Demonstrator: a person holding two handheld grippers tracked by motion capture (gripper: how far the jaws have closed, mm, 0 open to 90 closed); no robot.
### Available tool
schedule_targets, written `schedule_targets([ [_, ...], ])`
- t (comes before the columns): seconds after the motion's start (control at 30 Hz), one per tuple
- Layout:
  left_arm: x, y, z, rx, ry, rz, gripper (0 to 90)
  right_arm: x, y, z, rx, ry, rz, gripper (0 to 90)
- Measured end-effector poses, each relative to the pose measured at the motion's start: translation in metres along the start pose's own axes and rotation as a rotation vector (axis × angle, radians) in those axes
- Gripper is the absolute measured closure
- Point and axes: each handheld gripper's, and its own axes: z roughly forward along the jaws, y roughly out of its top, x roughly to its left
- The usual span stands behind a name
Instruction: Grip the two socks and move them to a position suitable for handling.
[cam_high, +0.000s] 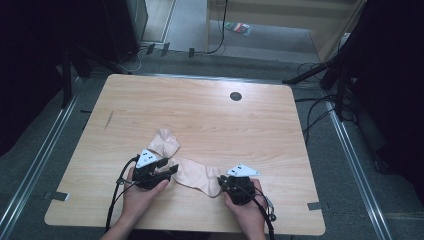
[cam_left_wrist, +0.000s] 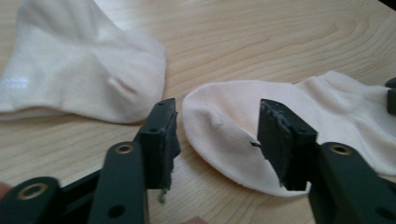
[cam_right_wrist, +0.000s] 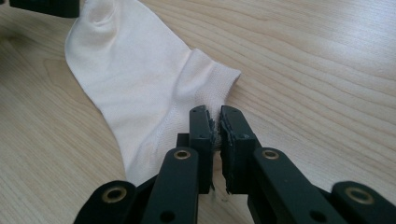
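A pale cream sock (cam_high: 197, 175) lies flat near the table's front edge between my two grippers. My left gripper (cam_high: 170, 170) is open, its jaws set either side of the sock's rounded toe (cam_left_wrist: 219, 112) without pressing on it. My right gripper (cam_high: 222, 181) is shut on the ribbed cuff (cam_right_wrist: 210, 100) at the sock's other end, with the fabric pinched at the jaw tips (cam_right_wrist: 215, 123). A second cream sock (cam_high: 164, 142) lies crumpled just beyond the left gripper, and it appears again in the left gripper view (cam_left_wrist: 74, 70).
The wooden table (cam_high: 200, 110) has a round dark cable hole (cam_high: 235, 96) at the back and a short dark mark (cam_high: 108, 120) at the left. Cables and dark stands ring the table on the floor. Both of the person's hands come in over the front edge.
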Motion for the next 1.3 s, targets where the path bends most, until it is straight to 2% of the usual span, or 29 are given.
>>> schedule_targets([
  [0.07, -0.002, 0.000, 0.002, 0.016, 0.002, 0.011, 47.9, 0.000, 0.000, 0.000, 0.000, 0.001, -0.003, 85.0],
  [0.1, -0.003, 0.000, 0.002, 0.019, 0.005, 0.022, 54.6, 0.000, 0.000, 0.000, -0.001, 0.001, -0.004, 85.0],
  [0.17, -0.006, -0.001, 0.002, 0.029, -0.004, 0.053, 78.9, 0.000, 0.000, 0.000, -0.003, 0.001, -0.006, 85.2],
  [0.2, -0.007, -0.001, 0.001, 0.034, -0.016, 0.066, 86.6, 0.000, 0.000, 0.000, -0.003, 0.000, -0.007, 85.3],
  [0.23, -0.007, -0.001, 0.001, 0.035, -0.021, 0.074, 89.3, 0.000, 0.000, 0.000, -0.004, 0.000, -0.007, 85.4],
  [0.3, -0.009, 0.000, -0.005, 0.039, -0.045, 0.070, 90.0, -0.001, 0.001, -0.002, -0.012, 0.000, -0.006, 85.9],
  [0.4, -0.011, 0.000, -0.011, 0.037, -0.048, 0.069, 90.0, 0.000, 0.002, -0.006, -0.014, 0.005, -0.007, 86.1],
  [0.5, -0.020, -0.008, -0.026, 0.022, -0.034, 0.047, 90.0, 0.002, 0.007, -0.015, -0.024, 0.013, -0.036, 86.1],
  [0.57, -0.021, -0.012, -0.030, 0.024, -0.030, 0.040, 90.0, 0.002, 0.007, -0.016, -0.021, 0.018, -0.045, 86.1],
  [0.67, -0.025, -0.021, -0.037, 0.024, -0.023, 0.007, 90.0, -0.001, 0.008, -0.015, -0.014, 0.028, -0.054, 86.1],
  [0.7, -0.028, -0.024, -0.040, 0.026, -0.005, 0.008, 90.0, -0.001, 0.008, -0.014, -0.011, 0.031, -0.055, 86.1],
  [1.0, -0.028, -0.034, -0.042, 0.046, 0.033, -0.008, 90.0, -0.002, 0.009, -0.005, 0.048, 0.075, -0.086, 86.7],
  [1.13, -0.029, -0.037, -0.043, 0.042, 0.034, -0.021, 89.0, -0.001, 0.011, -0.001, 0.075, 0.084, -0.116, 86.5],
  [1.17, -0.029, -0.037, -0.043, 0.038, 0.039, -0.023, 80.3, -0.001, 0.011, 0.000, 0.073, 0.085, -0.107, 83.0],
  [1.2, -0.028, -0.037, -0.043, 0.034, 0.043, -0.027, 80.3, -0.001, 0.011, 0.000, 0.073, 0.085, -0.107, 83.0],
  [1.23, -0.026, -0.035, -0.043, 0.019, 0.049, -0.060, 60.0, -0.003, 0.011, 0.000, 0.064, 0.077, -0.090, 65.5],
  [1.27, -0.026, -0.035, -0.043, 0.019, 0.049, -0.060, 51.7, -0.003, 0.011, 0.000, 0.064, 0.077, -0.090, 65.5],
  [1.3, -0.024, -0.034, -0.043, 0.009, 0.056, -0.072, 45.6, -0.004, 0.012, -0.001, 0.050, 0.072, -0.087, 57.6],
])
